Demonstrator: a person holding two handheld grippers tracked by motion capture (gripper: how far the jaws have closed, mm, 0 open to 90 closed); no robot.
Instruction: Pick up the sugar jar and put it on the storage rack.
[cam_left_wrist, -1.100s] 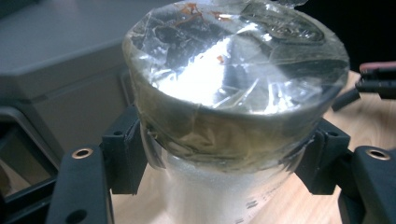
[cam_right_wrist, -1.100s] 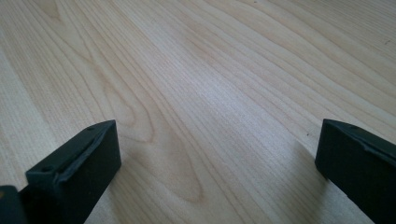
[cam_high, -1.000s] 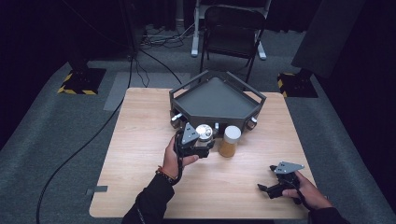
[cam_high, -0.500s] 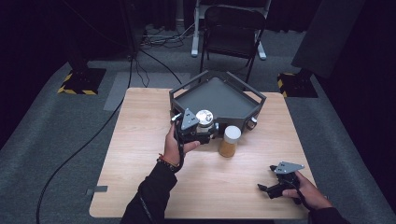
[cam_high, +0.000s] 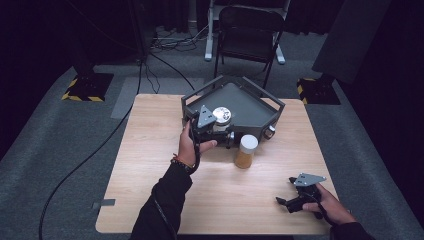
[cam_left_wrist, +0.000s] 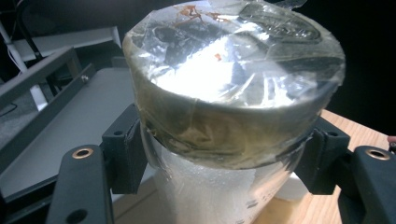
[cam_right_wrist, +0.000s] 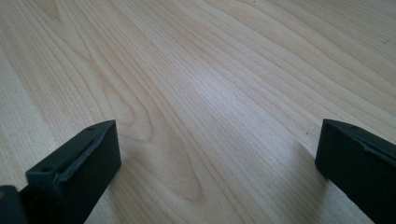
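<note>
While the left claw (cam_left_wrist: 219, 154) is clamped on the jar (cam_left_wrist: 229, 93) just below its lid, the jar hangs at the tray's (cam_high: 250, 107) near edge. A second jar (cam_high: 246, 151) stands just right. The right claw (cam_right_wrist: 215, 154), jaws apart, rests over bare surface (cam_high: 150, 150) near the right edge.

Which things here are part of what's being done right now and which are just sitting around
In use:
left gripper, shut on the clear jar
grey tray, next to the held jar

Lying about:
amber jar on the table
right gripper, jaws open
chair
</note>
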